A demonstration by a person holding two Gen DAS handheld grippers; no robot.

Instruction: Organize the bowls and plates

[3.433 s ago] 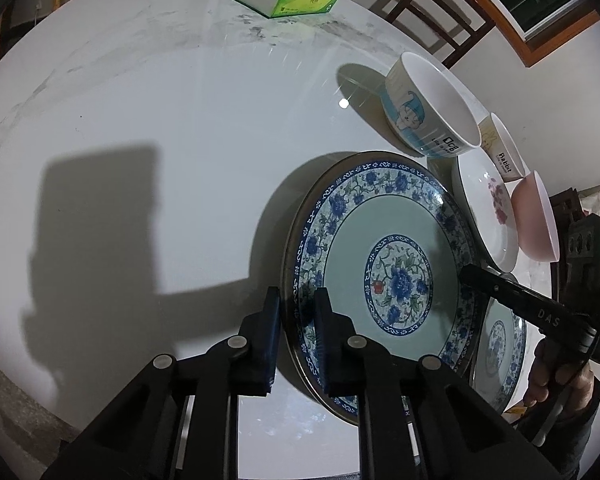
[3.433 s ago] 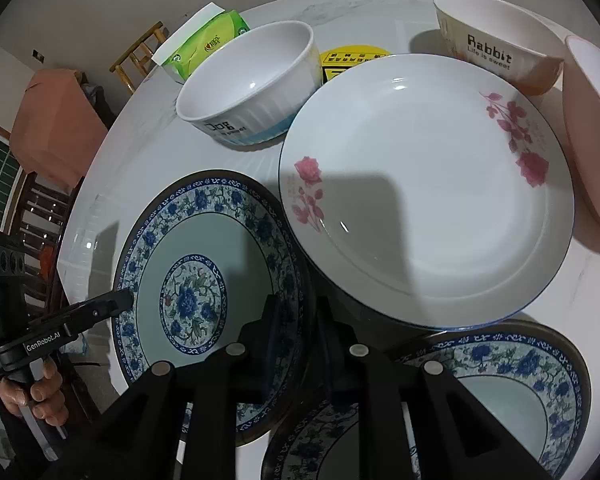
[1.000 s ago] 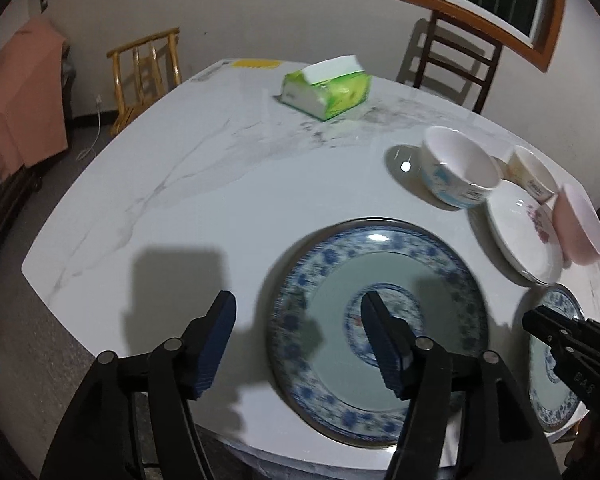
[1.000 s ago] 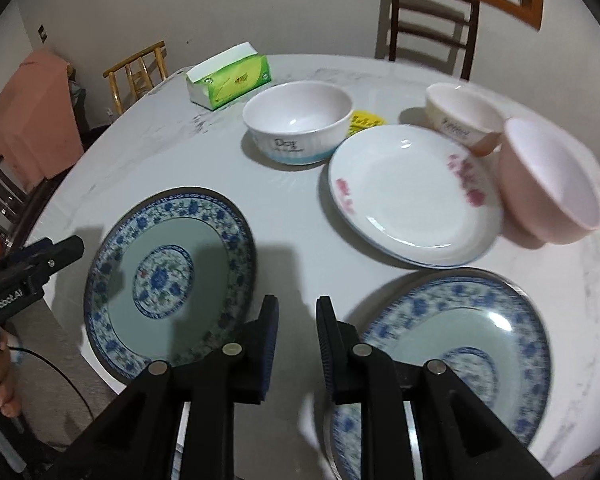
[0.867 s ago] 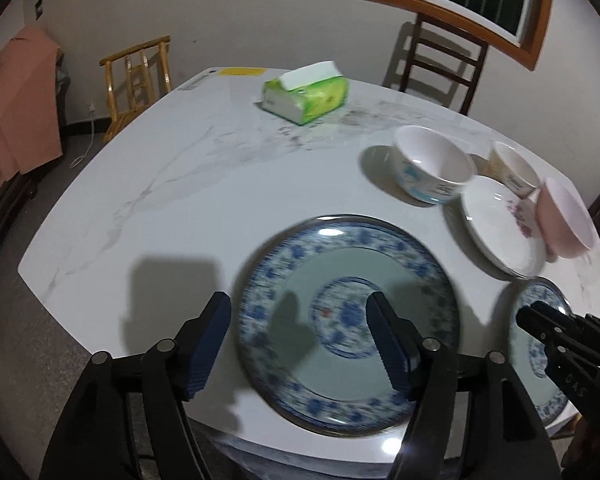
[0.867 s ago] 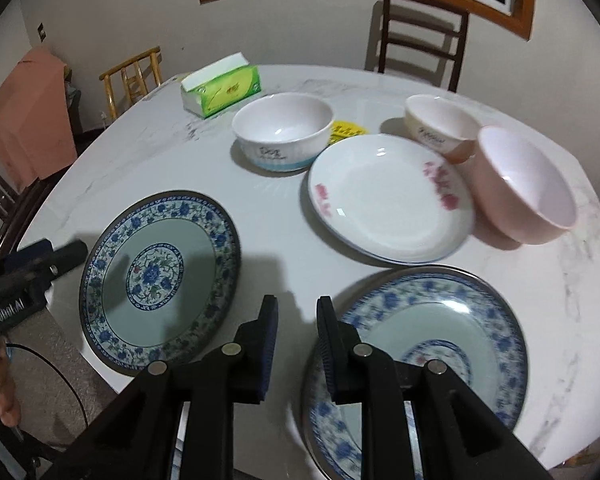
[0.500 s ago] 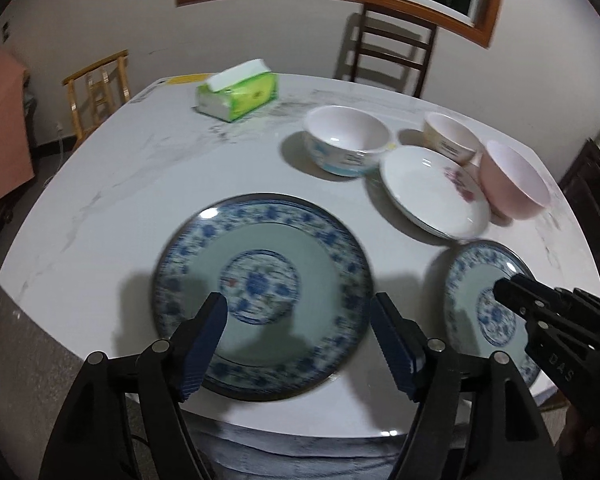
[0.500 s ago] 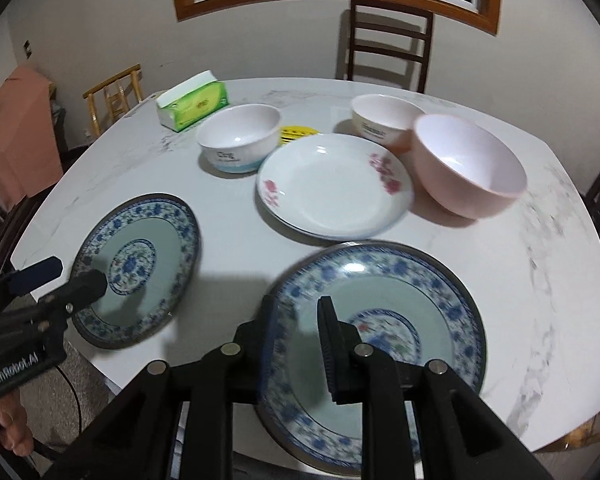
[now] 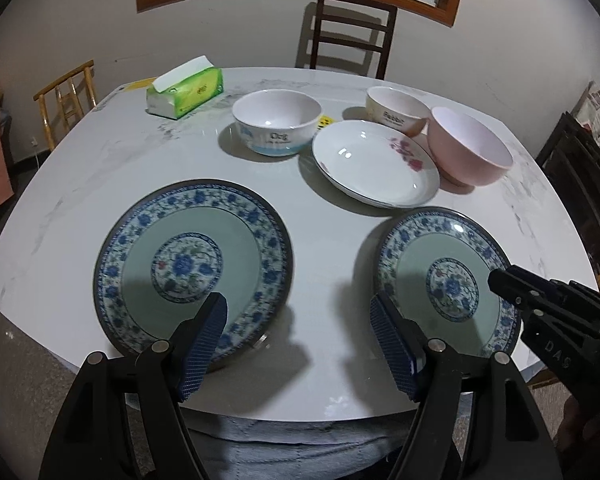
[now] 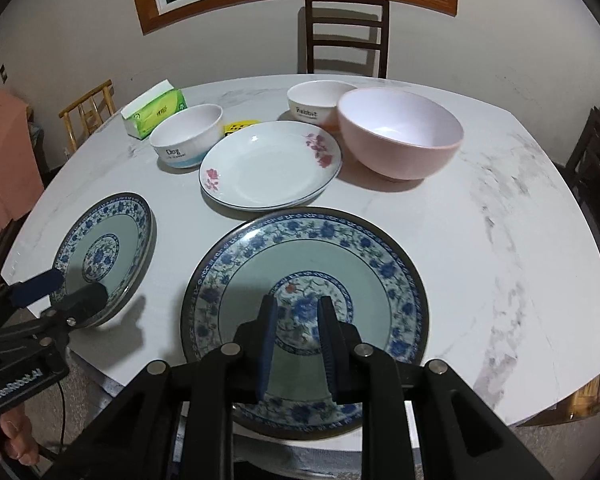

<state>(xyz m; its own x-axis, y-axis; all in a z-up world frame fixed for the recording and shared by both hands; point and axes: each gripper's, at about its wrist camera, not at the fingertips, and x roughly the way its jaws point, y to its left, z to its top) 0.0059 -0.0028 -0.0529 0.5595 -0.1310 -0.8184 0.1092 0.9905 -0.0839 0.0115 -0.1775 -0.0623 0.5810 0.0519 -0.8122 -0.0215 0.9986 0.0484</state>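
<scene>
Two blue-patterned plates lie on the white marble table [image 9: 332, 376]: a left plate [image 9: 192, 264] [image 10: 104, 256] and a right plate [image 9: 444, 284] [image 10: 304, 316]. Behind them sit a white rose plate [image 9: 374, 168] [image 10: 270, 166], a white "Dog" bowl [image 9: 276, 122] [image 10: 186, 136], a cream "Rabbit" bowl [image 9: 396, 110] [image 10: 318, 102] and a pink bowl [image 9: 468, 150] [image 10: 400, 134]. My left gripper [image 9: 300, 344] is wide open and empty above the table's near edge, between the two blue plates. My right gripper [image 10: 296, 344] hovers over the right blue plate, jaws a narrow gap apart, holding nothing.
A green tissue box [image 9: 186, 92] [image 10: 156, 112] stands at the back left. A small yellow card [image 10: 240, 128] lies between the bowls. A dark chair [image 9: 350, 32] stands behind the table, a yellow wooden chair [image 9: 66, 100] at the left.
Both grippers have pulled back and up from the plates. The left gripper released the left blue plate's rim and opened wide. The plates now lie flat on the table.
</scene>
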